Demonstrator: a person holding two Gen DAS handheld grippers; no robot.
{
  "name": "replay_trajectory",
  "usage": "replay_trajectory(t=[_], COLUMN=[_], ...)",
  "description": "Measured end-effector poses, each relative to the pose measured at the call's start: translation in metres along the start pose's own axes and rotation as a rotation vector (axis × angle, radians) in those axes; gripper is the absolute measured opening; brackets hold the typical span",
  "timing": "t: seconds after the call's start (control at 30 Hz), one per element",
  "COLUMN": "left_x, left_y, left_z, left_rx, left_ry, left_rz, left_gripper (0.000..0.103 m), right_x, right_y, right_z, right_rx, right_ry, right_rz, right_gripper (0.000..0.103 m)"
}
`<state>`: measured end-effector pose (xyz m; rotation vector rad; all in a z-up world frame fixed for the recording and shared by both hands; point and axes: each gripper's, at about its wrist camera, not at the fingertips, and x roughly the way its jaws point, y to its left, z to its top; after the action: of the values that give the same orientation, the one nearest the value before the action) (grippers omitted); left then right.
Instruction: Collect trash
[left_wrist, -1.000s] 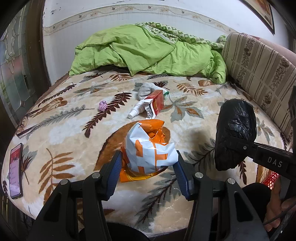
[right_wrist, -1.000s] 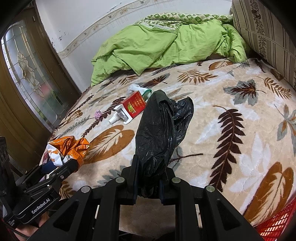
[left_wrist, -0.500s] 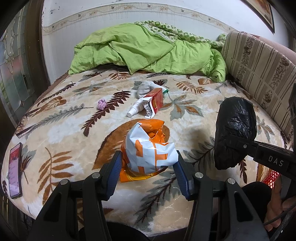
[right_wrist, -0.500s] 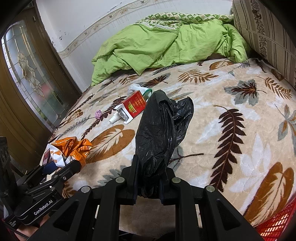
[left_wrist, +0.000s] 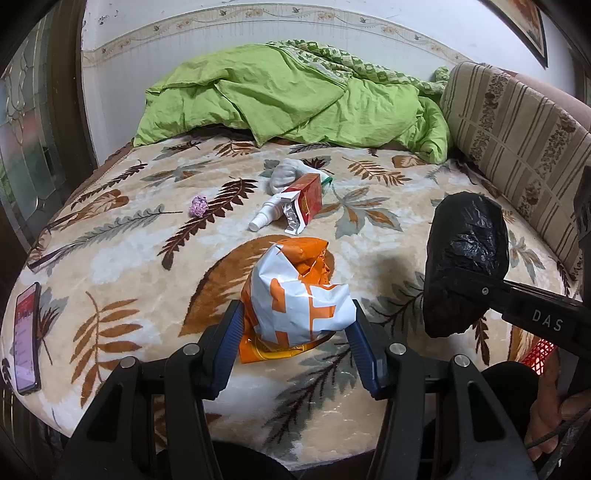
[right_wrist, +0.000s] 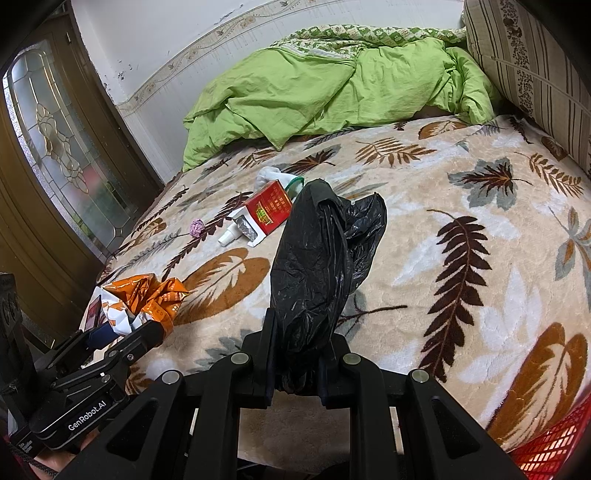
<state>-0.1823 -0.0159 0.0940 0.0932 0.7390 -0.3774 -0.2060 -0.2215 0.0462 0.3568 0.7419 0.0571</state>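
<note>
1. The left gripper (left_wrist: 295, 332) is clamping a crumpled orange-and-white wrapper (left_wrist: 295, 295) between its blue pads, the wrapper sitting at the near edge of the bed (left_wrist: 110, 258).
2. The right gripper (right_wrist: 295, 362) is pinching a bunched black trash bag (right_wrist: 317, 266) with its jaws nearly together; the bag is standing up above the leaf-patterned blanket, well to the right of the wrapper.
3. Further back on the bed, a red carton (left_wrist: 308, 195) with a torn foil end is lying just beside a small white bottle (left_wrist: 264, 218), with a white sock (left_wrist: 286, 175) touching behind them.
4. A little purple wad (left_wrist: 198, 206) is resting apart, to their left.
5. A phone (left_wrist: 26, 347) is lying at the left edge of the bed.
6. A green duvet (left_wrist: 295, 99) is heaping against the wall, next to a striped cushion (left_wrist: 509, 136).
7. A red basket (right_wrist: 554, 443) is showing at the lower right.
</note>
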Motion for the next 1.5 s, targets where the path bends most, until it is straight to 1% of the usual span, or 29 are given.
replay_trajectory(t=[0.37, 0.53, 0.7, 0.83, 1.0, 1.13, 1.17, 1.23, 1.27, 1.33, 1.37, 1.5], left_x=[0.001, 0.000, -0.007, -0.011, -0.016, -0.016, -0.017, -0.021, -0.023, -0.025, -0.026, -0.030], left_y=[-0.002, -0.006, -0.015, -0.026, -0.057, -0.093, -0.108, -0.132, -0.149, -0.172, -0.189, -0.241], left_z=[0.000, 0.000, 0.005, 0.014, 0.024, 0.033, 0.035, 0.036, 0.037, 0.036, 0.035, 0.030], left_rx=[-0.003, -0.001, 0.013, 0.039, 0.092, 0.147, 0.172, 0.208, 0.232, 0.264, 0.289, 0.363], left_ry=[0.002, 0.001, -0.012, -0.015, -0.005, 0.014, 0.017, 0.021, 0.028, 0.046, 0.061, 0.129], left_rz=[-0.007, -0.027, -0.065, -0.117, -0.215, -0.305, -0.336, -0.385, -0.426, -0.483, -0.524, -0.648], left_gripper=[0.054, 0.054, 0.054, 0.054, 0.054, 0.054, 0.054, 0.054, 0.054, 0.054, 0.054, 0.054], right_x=[0.000, -0.003, -0.017, -0.035, -0.067, -0.105, -0.116, -0.140, -0.153, -0.178, -0.189, -0.229], right_y=[-0.001, 0.001, 0.002, -0.005, -0.032, -0.061, -0.069, -0.086, -0.095, -0.113, -0.121, -0.153], right_z=[0.000, -0.001, -0.004, -0.009, -0.021, -0.029, -0.031, -0.036, -0.040, -0.049, -0.053, -0.074], right_rx=[0.000, 0.010, 0.001, 0.013, 0.094, 0.161, 0.179, 0.214, 0.234, 0.272, 0.288, 0.352], right_ry=[0.000, -0.005, -0.012, -0.009, -0.004, -0.038, -0.052, -0.079, -0.093, -0.118, -0.125, -0.144], right_rz=[0.000, -0.005, -0.009, -0.017, -0.040, -0.089, -0.103, -0.141, -0.165, -0.214, -0.238, -0.333], right_gripper=[0.018, 0.018, 0.018, 0.018, 0.018, 0.018, 0.018, 0.018, 0.018, 0.018, 0.018, 0.018])
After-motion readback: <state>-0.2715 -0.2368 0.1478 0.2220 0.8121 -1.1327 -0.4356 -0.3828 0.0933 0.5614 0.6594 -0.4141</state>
